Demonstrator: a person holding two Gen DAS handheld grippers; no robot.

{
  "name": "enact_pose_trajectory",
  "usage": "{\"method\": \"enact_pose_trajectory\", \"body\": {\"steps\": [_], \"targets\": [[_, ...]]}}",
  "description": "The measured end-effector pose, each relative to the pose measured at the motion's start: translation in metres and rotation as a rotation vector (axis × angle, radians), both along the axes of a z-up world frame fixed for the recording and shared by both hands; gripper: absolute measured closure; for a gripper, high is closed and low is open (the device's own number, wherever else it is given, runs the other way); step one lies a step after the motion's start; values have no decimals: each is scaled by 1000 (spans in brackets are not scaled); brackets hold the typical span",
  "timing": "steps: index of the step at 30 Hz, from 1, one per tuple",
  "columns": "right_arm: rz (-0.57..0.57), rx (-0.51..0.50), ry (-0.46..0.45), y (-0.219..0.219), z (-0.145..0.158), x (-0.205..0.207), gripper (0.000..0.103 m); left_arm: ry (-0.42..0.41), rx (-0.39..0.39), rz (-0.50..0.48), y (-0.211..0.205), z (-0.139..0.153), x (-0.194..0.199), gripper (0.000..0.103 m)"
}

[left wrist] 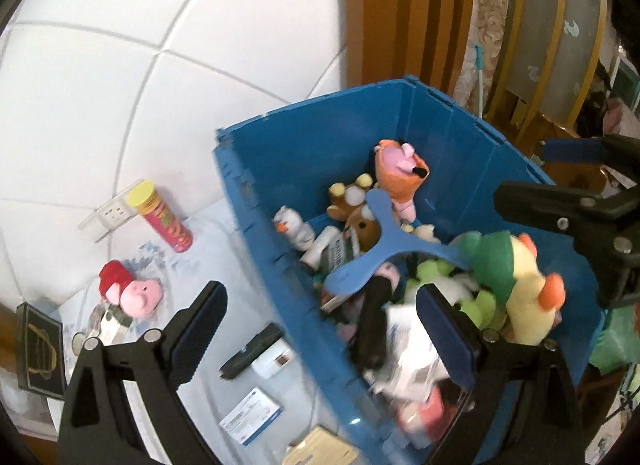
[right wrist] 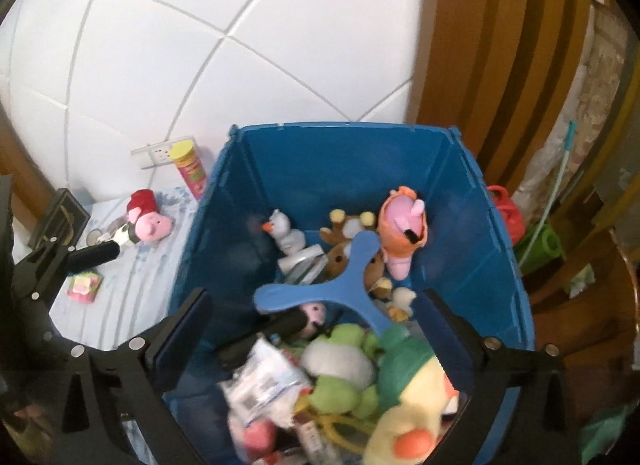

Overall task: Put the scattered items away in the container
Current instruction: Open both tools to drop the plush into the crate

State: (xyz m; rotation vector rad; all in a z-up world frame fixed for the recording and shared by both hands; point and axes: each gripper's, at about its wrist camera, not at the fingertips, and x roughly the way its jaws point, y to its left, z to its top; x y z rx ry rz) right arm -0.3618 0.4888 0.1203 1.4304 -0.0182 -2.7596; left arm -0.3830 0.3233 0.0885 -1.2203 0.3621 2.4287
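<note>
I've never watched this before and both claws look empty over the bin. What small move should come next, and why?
Probably swing the left gripper toward the pink pig toy. Both grippers are open and hold nothing, the blue bin already holds many toys, and the pig toy lies outside it on the table beside the chips can.

blue bin (right wrist: 340, 169), pink pig plush (right wrist: 150, 221)
</note>
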Motion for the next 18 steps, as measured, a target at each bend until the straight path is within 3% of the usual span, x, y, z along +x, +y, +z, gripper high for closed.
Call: {"method": "enact_pose_trajectory", "body": {"steps": [5,10,18], "targets": [[-3,5,9,-54,3,18,1,16,-18,31,-71,-2,18,6],[22,12,33,-129,-2,37,0,-18,-50,72,-148,-38,29,6],[74,-7,61,-253,-54,65,0,-81,-101,137,-271,-103,46,6]]}}
